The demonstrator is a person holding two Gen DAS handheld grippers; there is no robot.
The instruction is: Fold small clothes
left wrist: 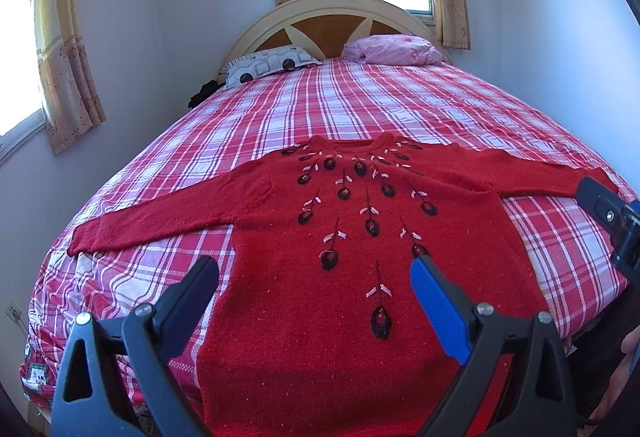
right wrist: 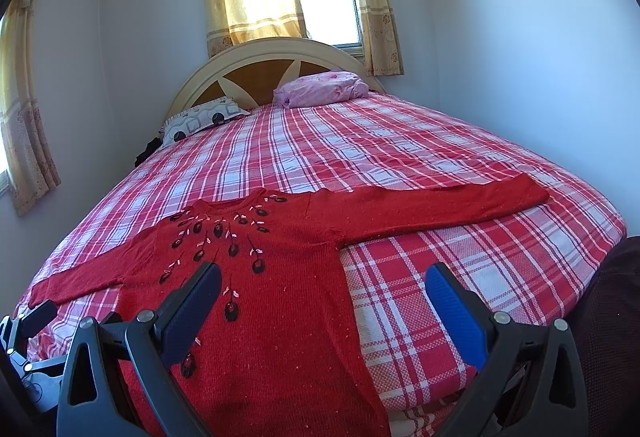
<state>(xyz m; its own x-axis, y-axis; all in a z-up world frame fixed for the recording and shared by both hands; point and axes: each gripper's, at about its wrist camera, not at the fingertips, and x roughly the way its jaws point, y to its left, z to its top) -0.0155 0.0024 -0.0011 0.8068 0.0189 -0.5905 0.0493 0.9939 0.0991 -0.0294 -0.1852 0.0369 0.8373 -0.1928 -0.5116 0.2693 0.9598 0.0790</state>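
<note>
- Jaws of the left gripper stand wide apart, holding nothing, poised above the red sweater.
- Right gripper likewise gapes empty, straddling the sweater's side edge.
- Sweater lies front-up on the plaid bedspread, sleeves spread outward, probably flattened ready for a first fold.
- Two pillows sit well apart by the headboard.

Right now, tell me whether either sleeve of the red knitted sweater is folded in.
No: the red knitted sweater lies flat on the plaid bedspread with both sleeves stretched outward.
</note>
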